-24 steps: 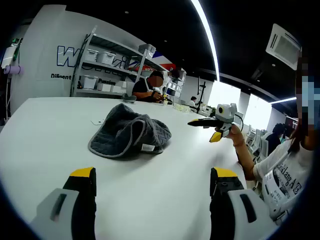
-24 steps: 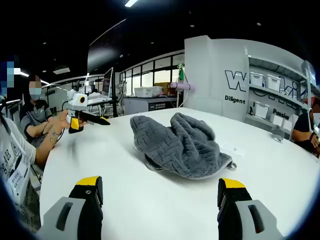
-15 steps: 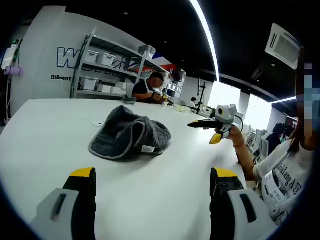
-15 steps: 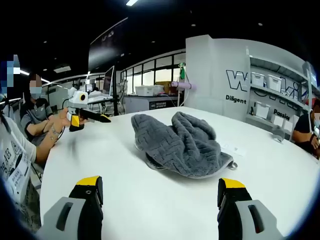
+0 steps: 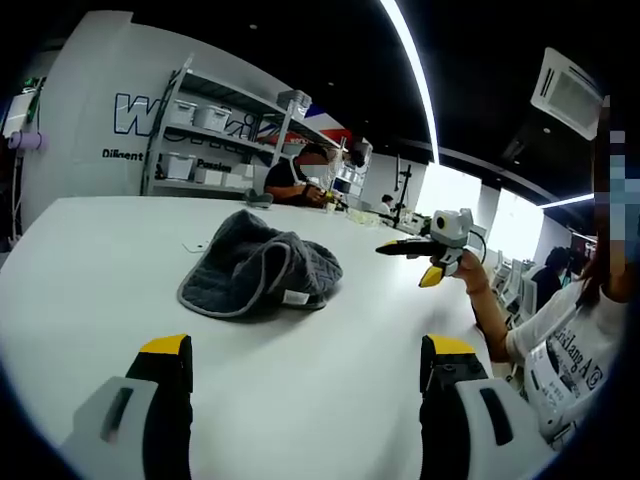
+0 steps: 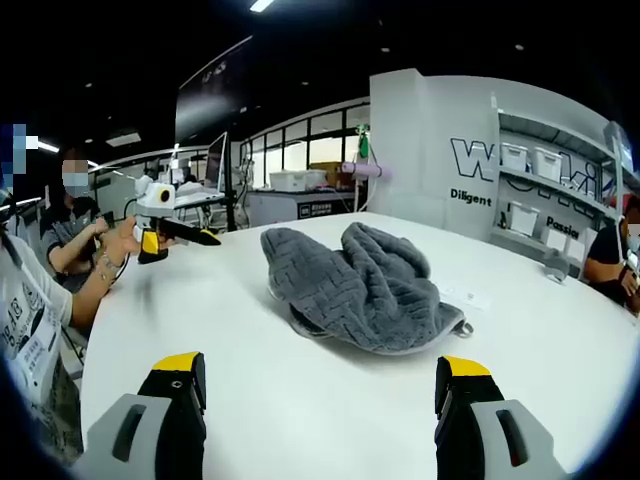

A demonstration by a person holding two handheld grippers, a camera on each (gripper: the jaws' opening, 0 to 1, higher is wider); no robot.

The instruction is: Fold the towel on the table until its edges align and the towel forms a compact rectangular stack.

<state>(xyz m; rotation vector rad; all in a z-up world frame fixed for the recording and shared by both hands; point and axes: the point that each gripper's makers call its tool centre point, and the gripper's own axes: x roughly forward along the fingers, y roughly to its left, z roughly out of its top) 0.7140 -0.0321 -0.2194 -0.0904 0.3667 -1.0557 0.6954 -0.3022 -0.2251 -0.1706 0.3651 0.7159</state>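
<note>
Left gripper (image 5: 305, 360) and right gripper (image 6: 320, 375) are held above the white desk (image 5: 90, 260), jaws apart, nothing gripped. The grey towel (image 5: 258, 268) is seen crumpled mid-desk, beyond both grippers and apart from them.

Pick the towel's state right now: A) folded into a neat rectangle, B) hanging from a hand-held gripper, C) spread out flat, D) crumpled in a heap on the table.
D: the towel lies bunched in a loose heap on the table, with neither hand-held gripper touching it.
</note>
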